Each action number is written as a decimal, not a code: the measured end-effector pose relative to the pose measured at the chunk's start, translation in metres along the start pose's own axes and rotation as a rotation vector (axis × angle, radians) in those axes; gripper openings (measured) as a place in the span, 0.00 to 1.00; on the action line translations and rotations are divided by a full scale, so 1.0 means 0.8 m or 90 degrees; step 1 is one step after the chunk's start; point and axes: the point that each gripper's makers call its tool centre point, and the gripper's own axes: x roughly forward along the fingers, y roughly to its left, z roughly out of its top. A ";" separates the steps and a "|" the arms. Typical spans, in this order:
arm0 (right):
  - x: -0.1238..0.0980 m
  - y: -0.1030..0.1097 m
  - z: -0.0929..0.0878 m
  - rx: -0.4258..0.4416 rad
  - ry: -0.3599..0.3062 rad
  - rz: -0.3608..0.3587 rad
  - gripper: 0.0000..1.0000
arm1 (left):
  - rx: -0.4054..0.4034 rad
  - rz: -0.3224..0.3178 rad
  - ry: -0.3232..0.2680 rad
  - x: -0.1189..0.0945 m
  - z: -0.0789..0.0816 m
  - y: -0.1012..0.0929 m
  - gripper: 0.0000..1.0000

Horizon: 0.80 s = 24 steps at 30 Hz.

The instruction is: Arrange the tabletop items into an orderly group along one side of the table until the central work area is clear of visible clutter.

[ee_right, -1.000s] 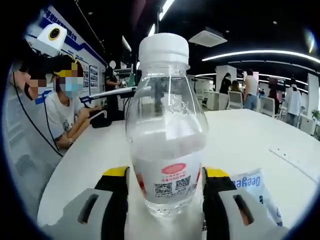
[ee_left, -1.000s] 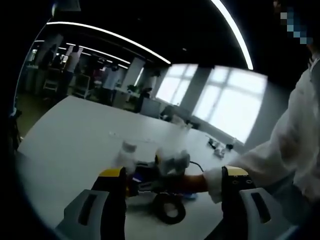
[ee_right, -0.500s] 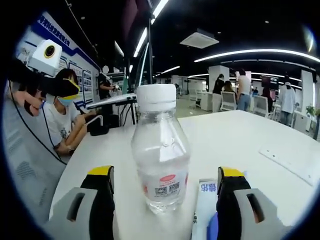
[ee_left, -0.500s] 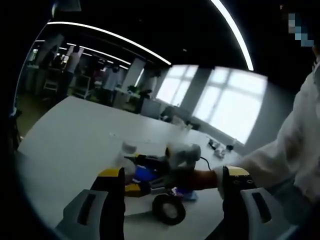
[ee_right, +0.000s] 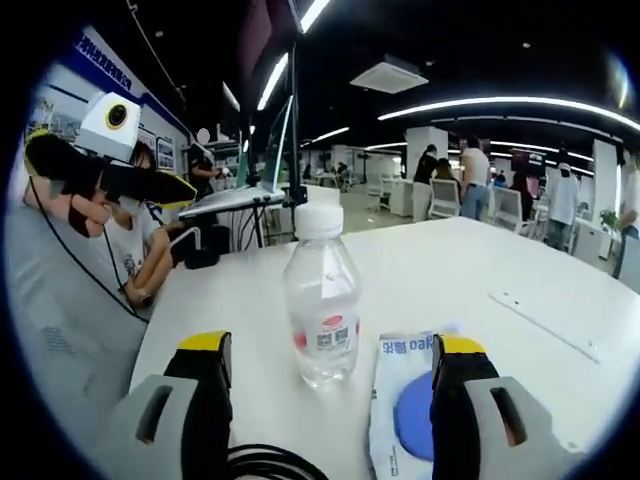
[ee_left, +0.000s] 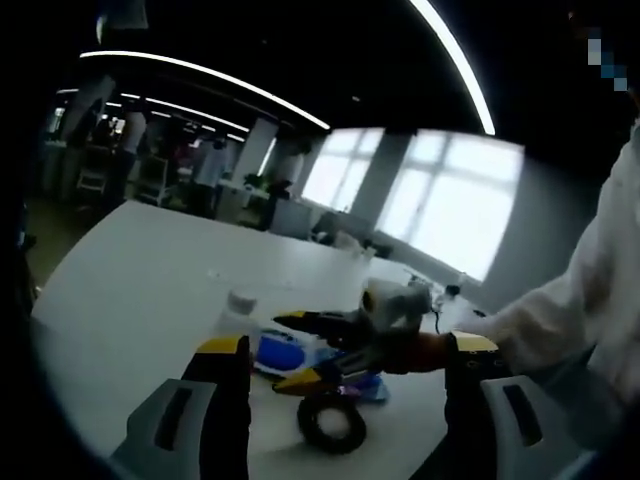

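Note:
A clear water bottle (ee_right: 322, 300) with a white cap stands upright on the white table (ee_right: 470, 270). My right gripper (ee_right: 330, 345) is open and a short way back from it, jaws apart on either side. To the bottle's right lies a white packet (ee_right: 410, 400) with a blue disc. In the left gripper view, my left gripper (ee_left: 347, 345) is open and held above the table. Beyond it I see the right gripper (ee_left: 295, 352), the bottle (ee_left: 238, 310), the packet (ee_left: 275, 352) and a black tape roll (ee_left: 330, 423).
A black ring (ee_right: 265, 462) lies at the bottom edge between the right jaws. The left gripper (ee_right: 110, 175) hangs at the left. A white strip (ee_right: 545, 322) lies far right on the table. People sit and stand beyond the table. A white sleeve (ee_left: 560, 320) crosses the right.
My right gripper has let go of the bottle, opened and drawn back, so the bottle looks smaller and the packet shows. The left gripper's view has shifted slightly.

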 end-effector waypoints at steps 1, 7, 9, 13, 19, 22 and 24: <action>-0.002 0.000 0.000 0.000 0.001 -0.001 0.79 | 0.001 -0.001 0.000 0.000 0.000 -0.001 0.76; -0.023 -0.004 -0.005 0.004 0.013 -0.026 0.79 | 0.000 -0.007 -0.015 -0.002 0.008 -0.005 0.76; -0.026 -0.004 -0.006 0.005 0.016 -0.030 0.78 | -0.002 -0.008 -0.015 -0.002 0.009 -0.006 0.75; -0.032 -0.008 -0.001 0.009 0.014 -0.043 0.77 | -0.004 -0.009 -0.017 -0.003 0.009 -0.007 0.75; -0.052 -0.044 -0.005 0.029 0.016 -0.084 0.75 | -0.006 -0.010 -0.021 -0.004 0.011 -0.007 0.75; -0.064 -0.062 -0.005 0.040 0.010 -0.106 0.75 | -0.007 -0.011 -0.019 -0.003 0.010 -0.007 0.75; -0.070 -0.070 -0.008 0.042 0.012 -0.118 0.75 | -0.006 -0.012 -0.017 -0.002 0.010 -0.007 0.75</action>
